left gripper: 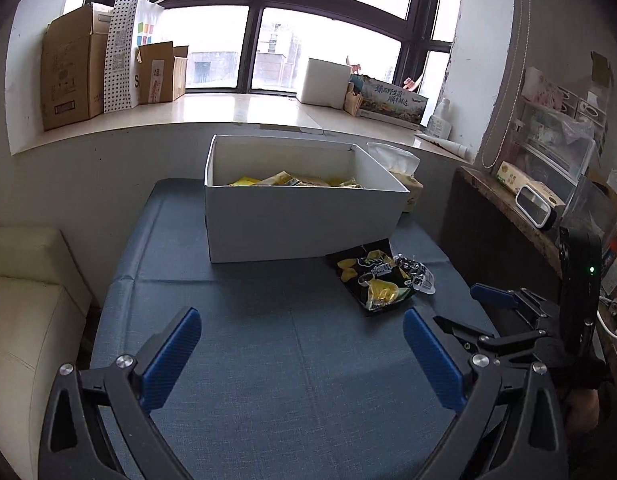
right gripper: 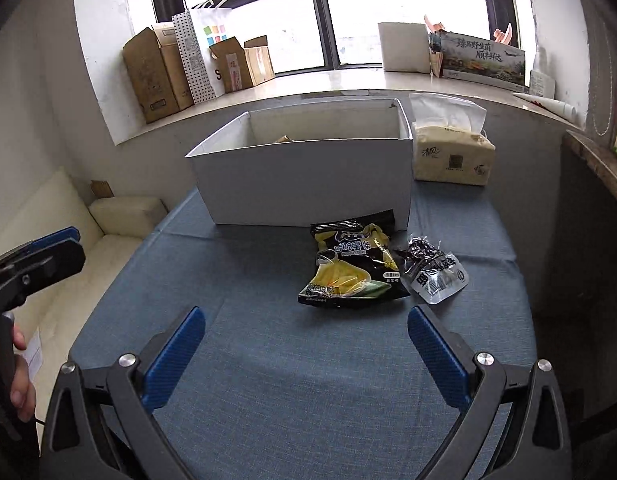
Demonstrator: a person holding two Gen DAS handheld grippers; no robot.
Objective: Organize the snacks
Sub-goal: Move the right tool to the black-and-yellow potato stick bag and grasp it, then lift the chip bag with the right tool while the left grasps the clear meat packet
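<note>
Snacks, a chip bag (right gripper: 354, 262) and clear packet (right gripper: 434, 270), lie before the white box (right gripper: 308, 176); both grippers' fingers apart.

On the table (right gripper: 308, 380) lay two snack packets: one black chip bag (right gripper: 352, 266) and one clear packet (right gripper: 434, 270). One white box (right gripper: 308, 184) stood there, holding several yellow packets (left gripper: 296, 181), too overlapped to count. One tissue pack (right gripper: 452, 156) stood beside it. Three cardboard boxes (right gripper: 152, 76) lined the sill.
</note>
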